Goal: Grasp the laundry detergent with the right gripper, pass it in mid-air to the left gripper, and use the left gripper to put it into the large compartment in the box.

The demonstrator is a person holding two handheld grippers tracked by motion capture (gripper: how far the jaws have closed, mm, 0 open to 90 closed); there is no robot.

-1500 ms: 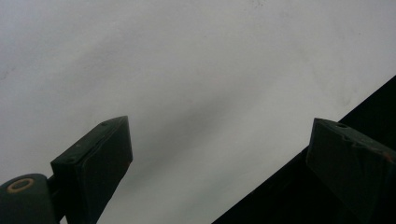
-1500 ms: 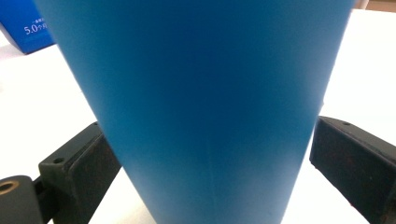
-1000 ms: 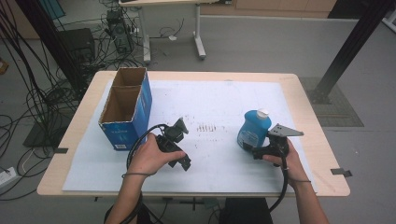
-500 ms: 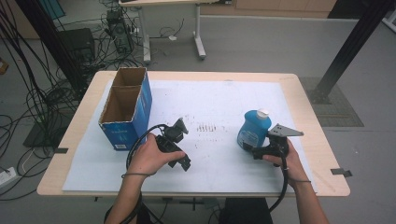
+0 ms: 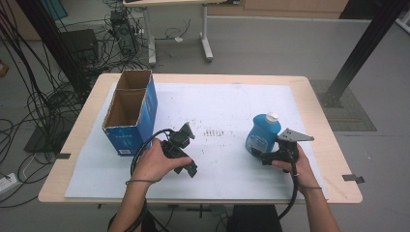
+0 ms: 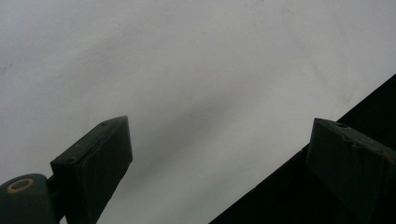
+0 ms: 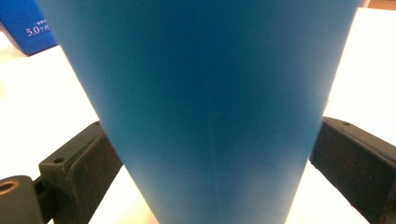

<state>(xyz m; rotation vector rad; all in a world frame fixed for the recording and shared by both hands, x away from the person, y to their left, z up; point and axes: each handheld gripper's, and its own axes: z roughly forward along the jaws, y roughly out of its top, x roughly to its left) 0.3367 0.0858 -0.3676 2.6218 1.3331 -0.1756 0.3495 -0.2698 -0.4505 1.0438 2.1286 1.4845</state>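
A blue bottle (image 5: 262, 131) with a white cap stands upright on the table's right half. My right gripper (image 5: 261, 155) sits at its base, open, one jaw close on each side of it. In the right gripper view the blue bottle (image 7: 210, 93) spans the whole gap of my right gripper (image 7: 222, 140), and I cannot tell whether the pads (image 7: 84, 163) press on it. My left gripper (image 5: 190, 169) rests low on the white sheet at centre-left, open. In the left gripper view my left gripper (image 6: 219, 135) has nothing between its jaws.
An open blue cardboard box (image 5: 129, 141) with two compartments stands at the left of the white sheet (image 5: 217, 106); a corner of this box (image 7: 21, 25) appears in the right gripper view. Cables and table legs lie on the floor beyond the table.
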